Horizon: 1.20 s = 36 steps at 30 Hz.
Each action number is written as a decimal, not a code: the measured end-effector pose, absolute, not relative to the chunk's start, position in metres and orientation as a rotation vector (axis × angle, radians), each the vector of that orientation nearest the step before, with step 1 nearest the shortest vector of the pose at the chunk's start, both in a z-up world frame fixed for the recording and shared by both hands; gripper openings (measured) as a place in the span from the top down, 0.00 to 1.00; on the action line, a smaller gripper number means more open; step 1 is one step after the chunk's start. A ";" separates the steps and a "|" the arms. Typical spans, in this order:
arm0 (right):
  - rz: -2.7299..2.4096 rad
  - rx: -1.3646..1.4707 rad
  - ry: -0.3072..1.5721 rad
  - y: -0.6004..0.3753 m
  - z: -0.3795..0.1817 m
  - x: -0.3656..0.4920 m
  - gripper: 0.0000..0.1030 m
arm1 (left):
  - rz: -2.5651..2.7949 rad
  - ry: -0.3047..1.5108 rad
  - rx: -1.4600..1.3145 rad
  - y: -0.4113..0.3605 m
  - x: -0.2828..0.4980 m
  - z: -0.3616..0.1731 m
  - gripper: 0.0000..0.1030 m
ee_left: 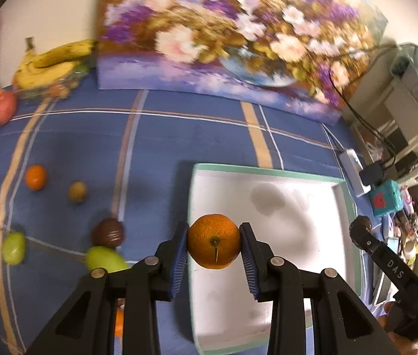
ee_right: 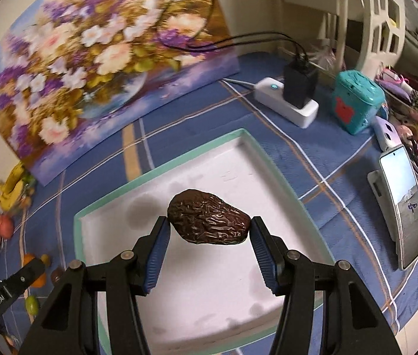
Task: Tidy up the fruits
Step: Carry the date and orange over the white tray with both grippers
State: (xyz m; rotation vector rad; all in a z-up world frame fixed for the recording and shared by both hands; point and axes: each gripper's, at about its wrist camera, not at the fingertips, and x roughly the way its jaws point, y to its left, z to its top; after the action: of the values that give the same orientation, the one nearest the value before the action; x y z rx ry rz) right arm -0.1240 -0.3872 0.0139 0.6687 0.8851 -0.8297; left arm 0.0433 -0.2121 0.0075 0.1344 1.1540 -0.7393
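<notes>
Left gripper [ee_left: 214, 242] clamps an orange [ee_left: 214, 241] across its middle, above the tray's [ee_left: 268, 172] 9 o'clock rim; firm, round, may roll. Right gripper [ee_right: 209, 227] pinches a wrinkled date [ee_right: 208, 220] endwise over the tray; light, soft, likely sticky. Tray holds nothing.

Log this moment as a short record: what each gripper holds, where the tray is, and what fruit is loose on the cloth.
left gripper: shut on orange, over tray edge
right gripper: shut on wrinkled dark fruit, above tray
tray: white, teal rim, nothing inside
loose fruit: small orange, brown fruit, green fruit
bananas: by the painting
</notes>
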 end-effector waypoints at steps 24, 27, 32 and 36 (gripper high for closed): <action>-0.875 0.733 1.033 -0.420 -0.048 -0.145 0.44 | -0.744 1.245 0.304 -0.256 0.024 -0.066 0.64; -0.876 0.721 1.040 -0.418 -0.048 -0.145 0.44 | -0.742 1.246 0.301 -0.256 0.024 -0.067 0.64; -0.872 0.716 1.046 -0.419 -0.050 -0.143 0.44 | -0.738 1.243 0.303 -0.260 0.023 -0.067 0.64; -0.872 0.712 1.046 -0.420 -0.051 -0.139 0.44 | -0.735 1.249 0.307 -0.261 0.023 -0.067 0.63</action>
State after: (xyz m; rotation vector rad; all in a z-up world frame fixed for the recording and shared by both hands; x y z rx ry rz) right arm -0.1394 -0.4199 -0.0507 0.7121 1.0460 -0.8724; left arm 0.0232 -0.2610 -0.0674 0.3071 1.2493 -0.7346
